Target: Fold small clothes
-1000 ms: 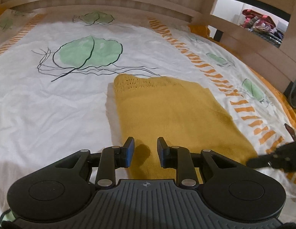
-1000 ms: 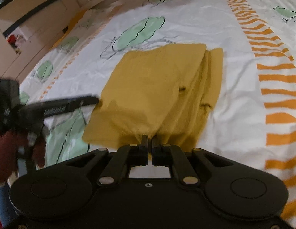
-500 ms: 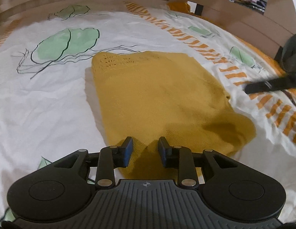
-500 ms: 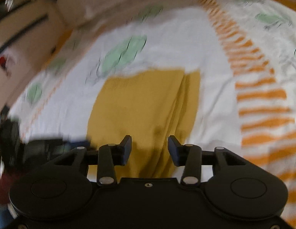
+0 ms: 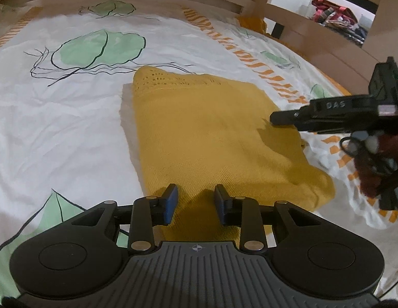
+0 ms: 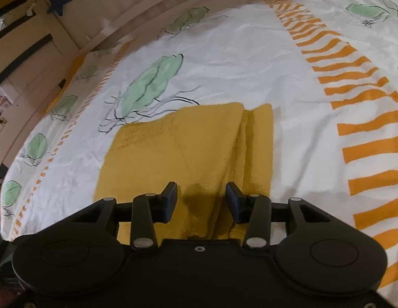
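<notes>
Wrinkled bedsheet [image 5: 70, 128] bears folded, rectangular mustard knit [image 5: 211, 133].

One yellow knitted garment [image 5: 204, 138], one patterned bedsheet [image 5: 70, 128], two claws, perhaps one clothes pile [image 5: 335, 16] behind

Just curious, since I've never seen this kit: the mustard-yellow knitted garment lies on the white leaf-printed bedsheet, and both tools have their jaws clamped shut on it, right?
Not quite. The mustard-yellow knitted garment does lie on the white leaf-printed bedsheet, but both tools have their jaws open, gripping nothing. The left wrist view shows the left gripper spread above the cloth; the right wrist view shows the right gripper likewise.
</notes>
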